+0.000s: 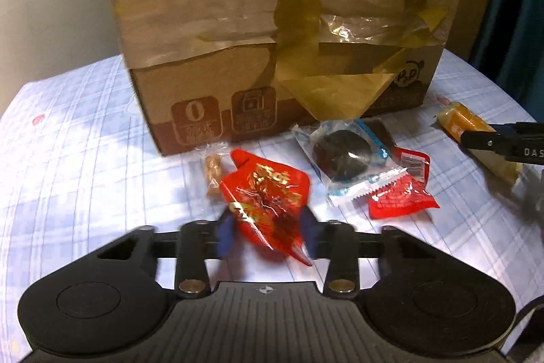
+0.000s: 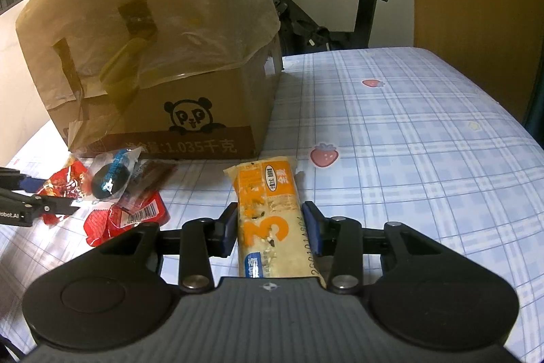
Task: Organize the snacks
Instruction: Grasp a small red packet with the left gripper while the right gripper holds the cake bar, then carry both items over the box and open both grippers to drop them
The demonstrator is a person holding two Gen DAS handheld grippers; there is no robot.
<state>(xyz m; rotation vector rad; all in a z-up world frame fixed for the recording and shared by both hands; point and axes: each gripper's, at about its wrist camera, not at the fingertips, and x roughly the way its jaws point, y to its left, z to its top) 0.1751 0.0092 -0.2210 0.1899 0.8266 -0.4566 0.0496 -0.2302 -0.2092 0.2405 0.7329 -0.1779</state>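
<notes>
Left tool (image 1: 268, 227) pinches red packet (image 1: 265, 196); right tool (image 2: 270, 227) clamps orange bar (image 2: 268, 213); open tablecloth (image 2: 425, 159) rightward.

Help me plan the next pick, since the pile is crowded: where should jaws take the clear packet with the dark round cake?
Grip the clear packet across its bulging middle, coming from above. Its crimped end overlaps the small red packet, so an edge grip might drag that along. The cardboard box blocks the far side.
</notes>
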